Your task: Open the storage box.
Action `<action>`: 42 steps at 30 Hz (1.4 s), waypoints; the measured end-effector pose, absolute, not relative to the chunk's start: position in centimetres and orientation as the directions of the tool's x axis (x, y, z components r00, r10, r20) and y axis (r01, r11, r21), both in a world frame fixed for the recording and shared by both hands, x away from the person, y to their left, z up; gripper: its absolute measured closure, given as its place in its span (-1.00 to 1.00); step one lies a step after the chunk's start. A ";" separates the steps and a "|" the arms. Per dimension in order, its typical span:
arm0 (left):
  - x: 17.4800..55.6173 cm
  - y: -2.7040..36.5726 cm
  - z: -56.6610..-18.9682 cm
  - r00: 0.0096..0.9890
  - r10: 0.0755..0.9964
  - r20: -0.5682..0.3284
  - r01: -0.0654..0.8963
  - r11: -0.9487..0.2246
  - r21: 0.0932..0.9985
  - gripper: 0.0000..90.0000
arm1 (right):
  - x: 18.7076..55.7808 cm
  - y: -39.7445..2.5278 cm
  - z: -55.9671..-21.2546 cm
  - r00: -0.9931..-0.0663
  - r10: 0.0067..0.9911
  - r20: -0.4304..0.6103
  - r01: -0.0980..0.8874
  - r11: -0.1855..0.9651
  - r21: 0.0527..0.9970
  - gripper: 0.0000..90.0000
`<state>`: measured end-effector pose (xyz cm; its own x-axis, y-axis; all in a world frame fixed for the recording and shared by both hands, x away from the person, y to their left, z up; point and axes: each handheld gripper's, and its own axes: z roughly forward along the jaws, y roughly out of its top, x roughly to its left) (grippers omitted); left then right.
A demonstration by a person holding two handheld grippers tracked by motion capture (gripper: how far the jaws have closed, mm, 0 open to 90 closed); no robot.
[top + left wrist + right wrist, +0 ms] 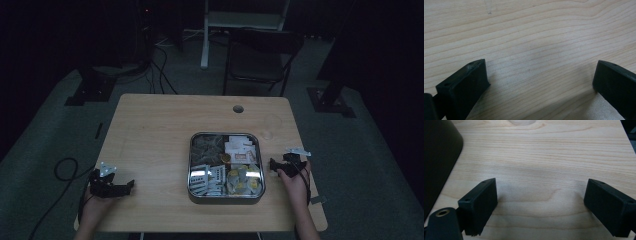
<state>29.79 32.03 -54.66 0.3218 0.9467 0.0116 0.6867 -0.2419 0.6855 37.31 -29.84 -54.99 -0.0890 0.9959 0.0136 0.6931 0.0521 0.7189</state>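
At the left of the high view, the left claw (116, 186) rests on the wooden surface (150, 140) near its front left corner, held by the person's left hand (96, 206). Its jaws stand wide apart with only bare wood grain between them, as the left gripper view shows. Well to its right, toward the front of the surface, lies the square metal tray (191, 165), its compartments filled with small packets and wrapped sweets. Just beside the tray's right wall sits the right claw (280, 166), gripped by the right hand (295, 181). Its jaws are also spread wide over bare wood, holding nothing.
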 end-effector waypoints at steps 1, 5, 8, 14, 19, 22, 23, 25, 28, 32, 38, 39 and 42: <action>29.8 32.0 -54.7 0.322 0.947 0.012 0.687 -0.242 0.685 -0.99 | 37.3 -29.8 -55.0 -0.089 0.996 0.014 0.693 0.052 0.719 -0.75; 29.8 32.0 -54.7 0.323 0.946 0.011 0.687 -0.242 0.685 -0.99 | 37.2 -30.0 -55.0 -0.099 0.995 0.012 0.691 0.060 0.720 -0.75; 29.9 32.0 -54.7 0.323 0.946 0.012 0.687 -0.243 0.684 -0.99 | 37.2 -30.0 -55.0 -0.099 0.995 0.011 0.691 0.061 0.720 -0.75; 29.8 32.2 -54.7 0.342 0.940 0.012 0.681 -0.256 0.686 -0.99 | 37.2 -29.9 -55.0 -0.112 0.994 0.012 0.690 0.069 0.721 -0.75; 30.0 32.2 -54.6 0.349 0.937 0.014 0.682 -0.265 0.681 -0.99 | 37.2 -29.9 -55.0 -0.119 0.993 0.013 0.690 0.073 0.720 -0.75; 30.2 32.1 -54.6 0.347 0.938 0.013 0.682 -0.262 0.683 -0.99 | 37.2 -29.9 -55.0 -0.119 0.993 0.013 0.690 0.073 0.720 -0.75; 30.2 32.1 -54.6 0.347 0.938 0.014 0.681 -0.262 0.684 -0.97 | 37.2 -29.9 -55.0 -0.119 0.993 0.013 0.690 0.073 0.720 -0.75; 30.3 32.1 -54.6 0.351 0.936 0.014 0.681 -0.266 0.683 -0.97 | 37.2 -29.9 -55.0 -0.119 0.993 0.013 0.690 0.073 0.720 -0.75; 30.3 32.0 -54.6 0.355 0.935 0.014 0.680 -0.268 0.683 -0.97 | 37.2 -29.9 -55.0 -0.119 0.993 0.013 0.690 0.073 0.720 -0.75; 30.4 31.8 -54.5 0.365 0.931 0.012 0.681 -0.276 0.678 -0.97 | 37.2 -29.9 -55.0 -0.119 0.993 0.013 0.690 0.073 0.720 -0.75; 30.6 31.4 -54.5 0.369 0.929 0.020 0.679 -0.284 0.677 -0.97 | 37.2 -29.9 -55.0 -0.119 0.993 0.013 0.690 0.073 0.720 -0.75; 30.6 31.3 -54.5 0.370 0.929 0.020 0.678 -0.285 0.678 -0.97 | 37.2 -29.9 -55.0 -0.119 0.993 0.013 0.690 0.074 0.720 -0.75; 30.7 31.2 -54.3 0.380 0.925 0.024 0.675 -0.295 0.677 -0.97 | 37.2 -29.9 -55.0 -0.119 0.993 0.013 0.690 0.073 0.720 -0.75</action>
<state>30.70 31.19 -54.30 0.3802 0.9246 0.0238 0.6746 -0.2948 0.6768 37.23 -29.90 -55.00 -0.1190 0.9928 0.0127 0.6900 0.0735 0.7201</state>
